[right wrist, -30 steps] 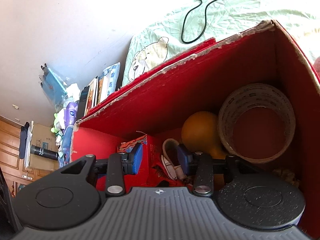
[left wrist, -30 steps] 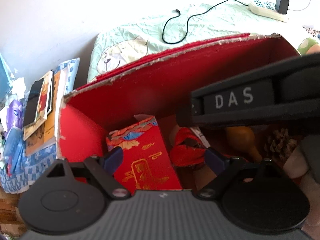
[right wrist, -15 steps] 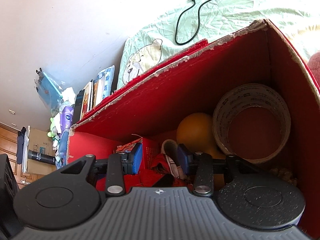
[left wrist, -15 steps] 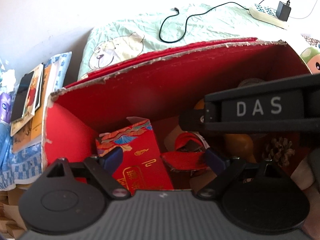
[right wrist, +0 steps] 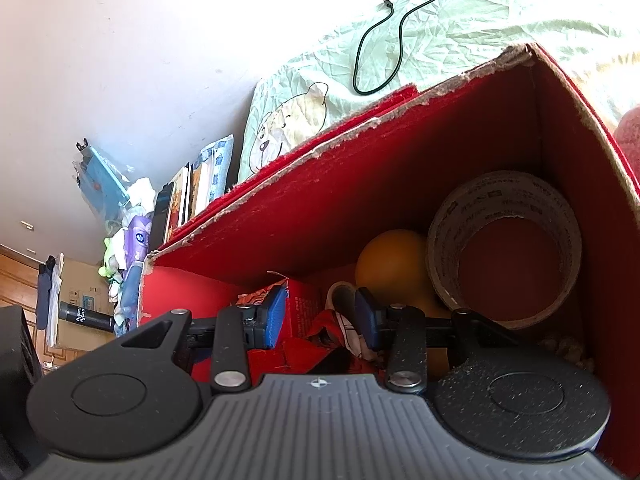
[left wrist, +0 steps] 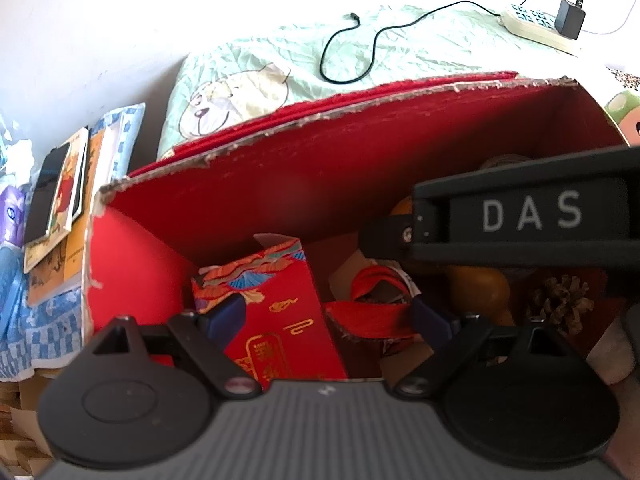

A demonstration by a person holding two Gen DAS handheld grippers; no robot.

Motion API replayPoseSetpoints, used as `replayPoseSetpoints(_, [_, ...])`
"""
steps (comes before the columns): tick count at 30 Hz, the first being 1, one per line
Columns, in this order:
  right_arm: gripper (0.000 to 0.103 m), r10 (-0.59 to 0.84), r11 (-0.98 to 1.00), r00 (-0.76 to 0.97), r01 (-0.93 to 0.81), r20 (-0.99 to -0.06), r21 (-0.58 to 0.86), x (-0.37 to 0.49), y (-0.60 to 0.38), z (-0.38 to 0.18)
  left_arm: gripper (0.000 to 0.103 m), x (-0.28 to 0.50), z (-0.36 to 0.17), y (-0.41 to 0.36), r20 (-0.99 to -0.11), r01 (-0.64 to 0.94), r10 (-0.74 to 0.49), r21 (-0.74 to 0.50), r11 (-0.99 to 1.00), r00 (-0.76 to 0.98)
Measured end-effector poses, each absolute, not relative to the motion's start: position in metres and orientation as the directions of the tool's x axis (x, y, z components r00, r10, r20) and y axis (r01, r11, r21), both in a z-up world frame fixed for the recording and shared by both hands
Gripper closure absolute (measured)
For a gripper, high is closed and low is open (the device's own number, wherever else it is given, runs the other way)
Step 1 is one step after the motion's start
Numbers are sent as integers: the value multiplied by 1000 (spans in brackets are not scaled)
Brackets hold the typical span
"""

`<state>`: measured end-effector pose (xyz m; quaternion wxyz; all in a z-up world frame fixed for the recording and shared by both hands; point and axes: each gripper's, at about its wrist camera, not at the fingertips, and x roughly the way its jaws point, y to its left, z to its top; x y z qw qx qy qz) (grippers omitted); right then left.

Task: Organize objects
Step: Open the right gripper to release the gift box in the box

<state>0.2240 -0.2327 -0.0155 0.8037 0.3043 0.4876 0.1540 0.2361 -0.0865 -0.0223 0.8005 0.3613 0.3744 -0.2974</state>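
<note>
Both grippers hang over the red box [left wrist: 360,184] on the bed. Left gripper [left wrist: 332,316] gapes wide, empty, above the red packet [left wrist: 280,320] at 9 o'clock. Right gripper [right wrist: 320,316] is half-open, empty, with the gourd [right wrist: 390,264] and tape roll [right wrist: 504,248] crowding 3 o'clock.

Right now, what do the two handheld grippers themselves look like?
Both are matte black. The left gripper and right gripper each have a ribbed grey body, two round black discs, silver pivot screws and blue-padded jaws. In the left wrist view, the right gripper's side carries white "DAS" lettering. No cables or sleeves show.
</note>
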Motion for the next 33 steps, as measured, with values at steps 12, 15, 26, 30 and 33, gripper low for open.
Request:
replayPoseSetpoints(12, [59,547,769,460,53,-700,636,228,-232,-15,11,238,-23,-89,-800,717,-182,378,586,571])
replayPoseSetpoints(15, [59,541,779,455,47,-708,625,228,-229,-14,11,238,-23,-88,-799,712,-179,381,590,575])
replayPoseSetpoints(26, [59,493,808,462,69,-737,585,226,-227,-15,11,236,-24,-88,-789,709,-176,400,581,589])
replayPoseSetpoints(30, [59,475,816,466,84,-746,572,225,-227,-15,11,236,-25,-88,-795,713,-173,395,580,582])
replayPoseSetpoints(33, [60,465,822,470,85,-750,563,225,-226,-15,11,237,-25,-88,-798,718,-177,391,576,577])
